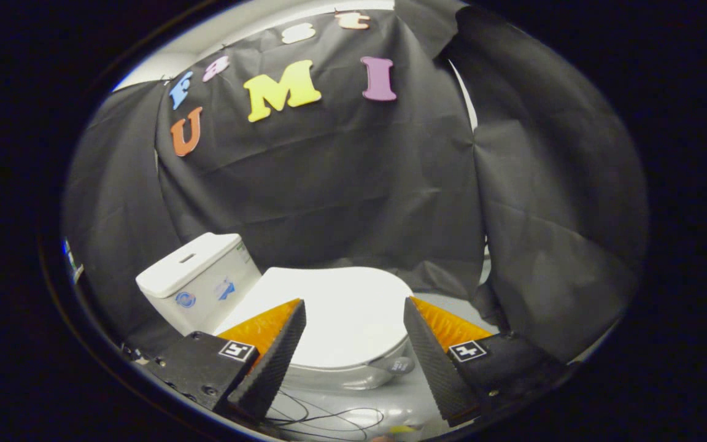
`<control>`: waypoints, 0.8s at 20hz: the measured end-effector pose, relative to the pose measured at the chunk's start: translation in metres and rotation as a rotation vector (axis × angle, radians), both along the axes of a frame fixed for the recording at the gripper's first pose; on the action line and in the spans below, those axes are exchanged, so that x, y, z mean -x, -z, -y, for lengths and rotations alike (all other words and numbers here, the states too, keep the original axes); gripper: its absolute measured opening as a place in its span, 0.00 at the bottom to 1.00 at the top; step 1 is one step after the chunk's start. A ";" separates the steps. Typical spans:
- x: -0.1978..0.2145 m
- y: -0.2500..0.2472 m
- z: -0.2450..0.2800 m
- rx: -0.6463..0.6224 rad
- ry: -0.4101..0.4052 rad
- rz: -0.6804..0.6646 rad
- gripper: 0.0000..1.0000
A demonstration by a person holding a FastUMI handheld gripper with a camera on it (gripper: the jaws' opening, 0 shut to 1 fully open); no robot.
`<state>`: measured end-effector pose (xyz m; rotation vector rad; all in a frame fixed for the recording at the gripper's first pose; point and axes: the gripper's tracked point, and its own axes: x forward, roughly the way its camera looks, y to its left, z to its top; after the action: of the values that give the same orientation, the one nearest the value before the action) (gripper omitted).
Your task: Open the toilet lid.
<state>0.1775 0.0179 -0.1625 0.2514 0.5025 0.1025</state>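
Toilet lid (344, 319), white and oval, lies closed and flat on the bowl, just ahead of the tool (353, 313) and partly framed between its two fingers. From the lid, the white cistern (197, 279) stands at about ten o'clock, touching the lid's rear end, with a slot in its top and two small blue stickers on its side. A small grey tab (399, 365) sticks out from the bowl's rim at about five o'clock of the lid, near the right finger. Thin black wires (329, 417) trail on the pale floor (390, 399) at six o'clock. Tool fingers, black-ridged with orange backs, are spread wide apart and grip nothing.
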 end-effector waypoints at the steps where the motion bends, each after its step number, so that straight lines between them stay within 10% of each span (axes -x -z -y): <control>1: 0.001 0.011 0.000 -0.022 -0.001 -0.040 0.99; 16: 0.003 0.075 0.008 -0.306 0.101 -0.316 0.97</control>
<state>0.1746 0.0098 -0.2375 0.5978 0.7876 0.0404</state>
